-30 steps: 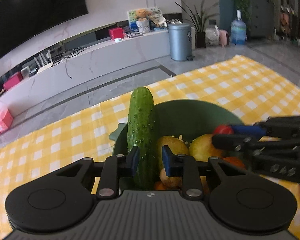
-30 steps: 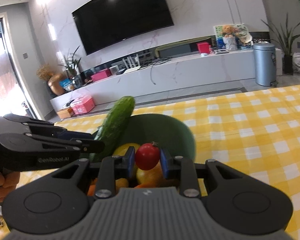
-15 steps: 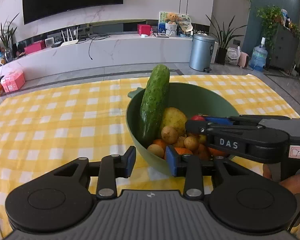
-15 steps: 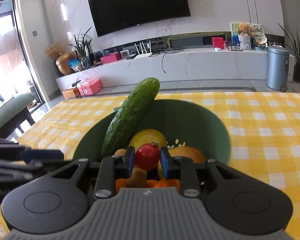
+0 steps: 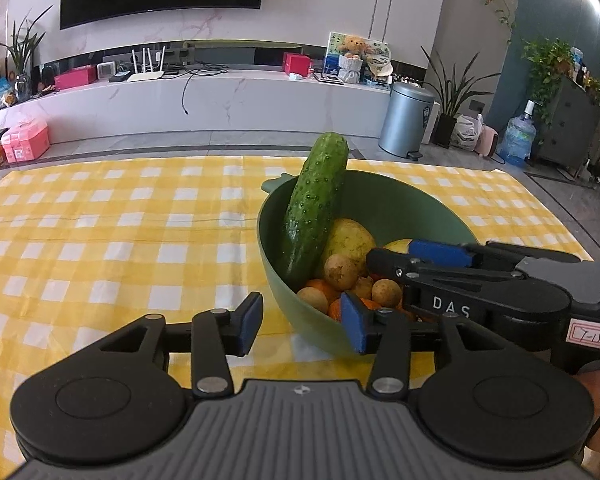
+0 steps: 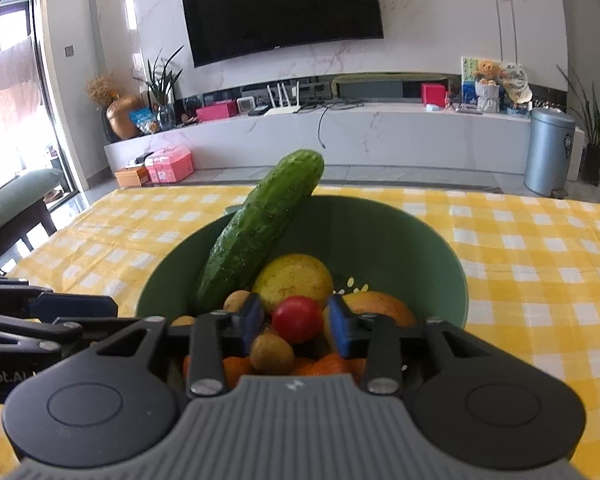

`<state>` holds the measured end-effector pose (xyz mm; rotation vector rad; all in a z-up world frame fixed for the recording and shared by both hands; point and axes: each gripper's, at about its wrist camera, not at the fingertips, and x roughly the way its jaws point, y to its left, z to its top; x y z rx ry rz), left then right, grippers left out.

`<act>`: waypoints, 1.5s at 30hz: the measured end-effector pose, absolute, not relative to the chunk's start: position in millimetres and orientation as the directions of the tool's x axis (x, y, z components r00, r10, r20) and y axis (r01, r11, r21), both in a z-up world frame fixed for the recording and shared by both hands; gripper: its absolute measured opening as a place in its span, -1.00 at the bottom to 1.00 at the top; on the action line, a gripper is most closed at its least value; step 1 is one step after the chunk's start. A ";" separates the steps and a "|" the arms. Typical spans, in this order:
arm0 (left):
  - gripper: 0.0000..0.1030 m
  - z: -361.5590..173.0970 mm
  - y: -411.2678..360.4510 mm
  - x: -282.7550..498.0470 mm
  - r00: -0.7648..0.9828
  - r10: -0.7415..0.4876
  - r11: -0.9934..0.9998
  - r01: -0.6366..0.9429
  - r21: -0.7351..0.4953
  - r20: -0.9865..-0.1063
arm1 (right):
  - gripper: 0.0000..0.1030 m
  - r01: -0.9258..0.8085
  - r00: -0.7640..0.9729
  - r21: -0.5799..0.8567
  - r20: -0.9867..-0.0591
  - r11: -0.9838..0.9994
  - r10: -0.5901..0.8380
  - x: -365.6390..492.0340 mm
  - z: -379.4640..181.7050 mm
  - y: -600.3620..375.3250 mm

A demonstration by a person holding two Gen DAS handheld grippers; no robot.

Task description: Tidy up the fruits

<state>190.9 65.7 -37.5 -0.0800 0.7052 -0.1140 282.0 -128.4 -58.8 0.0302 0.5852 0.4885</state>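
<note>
A green bowl (image 5: pixel 384 204) (image 6: pixel 380 236) on the yellow checked cloth holds a cucumber (image 5: pixel 314 204) (image 6: pixel 260 228) leaning on its rim, yellow fruits (image 6: pixel 294 282), small brown fruits (image 5: pixel 340 272) and oranges. My right gripper (image 6: pixel 296 322) is over the bowl, its jaws now apart on either side of a red tomato (image 6: pixel 297 319) that rests on the pile. It also shows in the left wrist view (image 5: pixel 420 258). My left gripper (image 5: pixel 302 322) is open and empty at the bowl's near left rim.
The yellow checked tablecloth (image 5: pixel 120 232) covers the table around the bowl. Beyond the far edge are a white TV console (image 6: pixel 340 132), a grey bin (image 5: pixel 406 124) and a green chair (image 6: pixel 12 208) at the left.
My right gripper has opened and let the tomato down onto the fruit pile. My left gripper has let go of the cucumber, opened wider and drawn back to the bowl's near left.
</note>
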 end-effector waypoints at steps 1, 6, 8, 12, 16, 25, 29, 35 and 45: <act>0.04 -35.5 64.8 189.9 0.758 -0.131 0.991 0.082 -0.105 -0.639 | -0.16 -0.430 0.733 0.157 -0.514 0.889 0.445 280.4 -57.2 -128.4; 0.21 -17.2 58.8 178.0 0.791 -0.120 0.993 0.093 -0.075 -0.599 | 0.10 -0.397 0.792 0.140 -0.448 0.907 0.416 266.7 -41.6 -136.7; 0.33 -8.6 54.9 170.5 0.812 -0.114 0.994 0.089 -0.070 -0.572 | 0.27 -0.381 0.828 0.130 -0.393 0.915 0.400 254.8 -29.6 -143.8; 0.39 4.3 43.4 149.3 0.849 -0.085 0.996 0.081 -0.030 -0.522 | 0.56 -0.332 0.891 0.075 -0.303 0.940 0.338 223.0 -7.4 -158.1; 0.40 15.7 31.8 126.6 0.884 -0.049 0.998 0.066 0.020 -0.466 | 0.74 -0.269 0.921 0.075 -0.272 0.960 0.279 191.6 11.5 -171.0; 0.80 32.3 24.5 86.3 0.904 -0.025 0.999 0.031 0.008 -0.428 | 0.92 -0.180 0.931 0.111 -0.300 0.977 0.206 124.1 33.5 -199.2; 0.81 31.0 21.2 72.7 0.890 0.008 1.000 0.004 0.025 -0.456 | 0.92 -0.167 0.922 0.106 -0.336 0.980 0.193 95.1 41.7 -202.1; 0.81 16.5 16.2 53.4 0.851 0.017 1.000 -0.004 0.027 -0.525 | 0.92 -0.169 0.892 0.110 -0.406 0.979 0.200 59.3 29.2 -204.8; 0.81 -2.9 2.4 29.4 0.812 0.024 1.000 -0.012 0.025 -0.584 | 0.92 -0.130 0.889 0.102 -0.429 0.986 0.162 26.8 3.1 -214.8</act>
